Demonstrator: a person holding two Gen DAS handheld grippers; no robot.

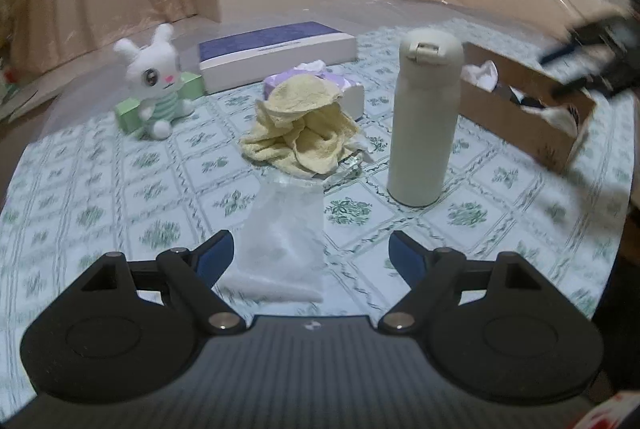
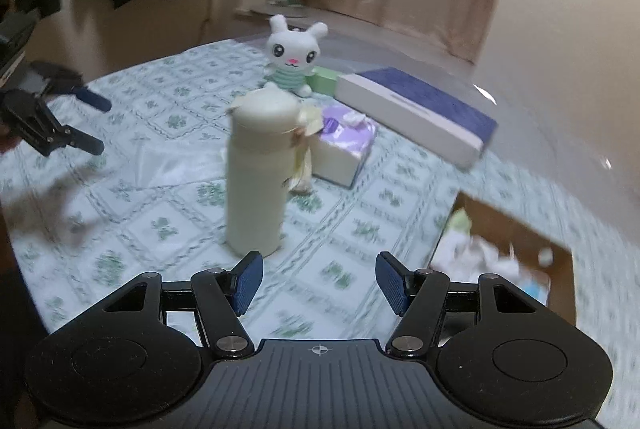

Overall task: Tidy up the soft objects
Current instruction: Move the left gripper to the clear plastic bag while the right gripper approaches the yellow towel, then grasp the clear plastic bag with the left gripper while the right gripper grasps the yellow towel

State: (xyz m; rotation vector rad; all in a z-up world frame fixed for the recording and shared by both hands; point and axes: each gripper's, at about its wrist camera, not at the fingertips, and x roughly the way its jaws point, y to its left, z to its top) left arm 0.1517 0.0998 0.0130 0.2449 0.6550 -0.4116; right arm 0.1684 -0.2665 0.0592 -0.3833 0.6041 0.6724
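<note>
Flask [image 1: 425, 117] (upright) stands between yellow cloth [image 1: 302, 125] and cardboard box [image 1: 528, 109].

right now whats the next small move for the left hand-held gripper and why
Probably ease the left hand-held gripper forward and down over the white cloth, then close. Its jaws stand open with nothing pinched, and the cloth lies flat on the table between them. The cardboard box already holds soft things, so it likely goes there.

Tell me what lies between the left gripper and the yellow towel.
A white cloth lies on the table between the left gripper and the yellow towel, seen in the left wrist view.
</note>
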